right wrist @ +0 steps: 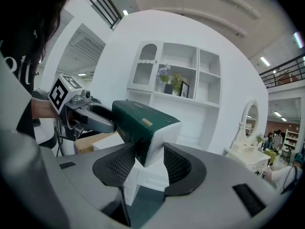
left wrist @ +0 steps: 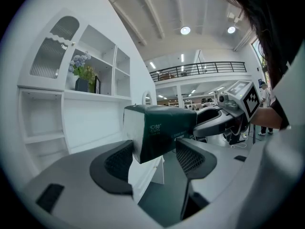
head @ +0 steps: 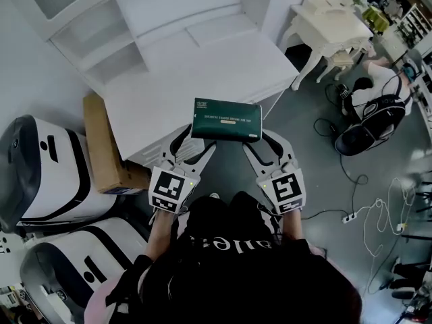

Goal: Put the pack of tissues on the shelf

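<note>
The dark green pack of tissues (head: 226, 120) is held level in the air just before the front edge of the white desk (head: 202, 73). My left gripper (head: 197, 139) is shut on its left end and my right gripper (head: 260, 140) on its right end. In the left gripper view the pack (left wrist: 159, 130) sits between the two dark pads (left wrist: 114, 163), with the right gripper (left wrist: 228, 113) at its far end. The right gripper view shows the pack (right wrist: 143, 125) clamped the same way, its white end facing me. The white shelf unit (head: 101, 39) stands on the desk behind.
A vase of flowers (left wrist: 82, 70) and a small frame stand on one shelf (right wrist: 181, 80). A cardboard box (head: 104, 147) leans at the desk's left, beside white rounded machines (head: 40, 174). A white dressing table (head: 331, 25), a black device (head: 371, 117) and cables (head: 358, 208) are to the right.
</note>
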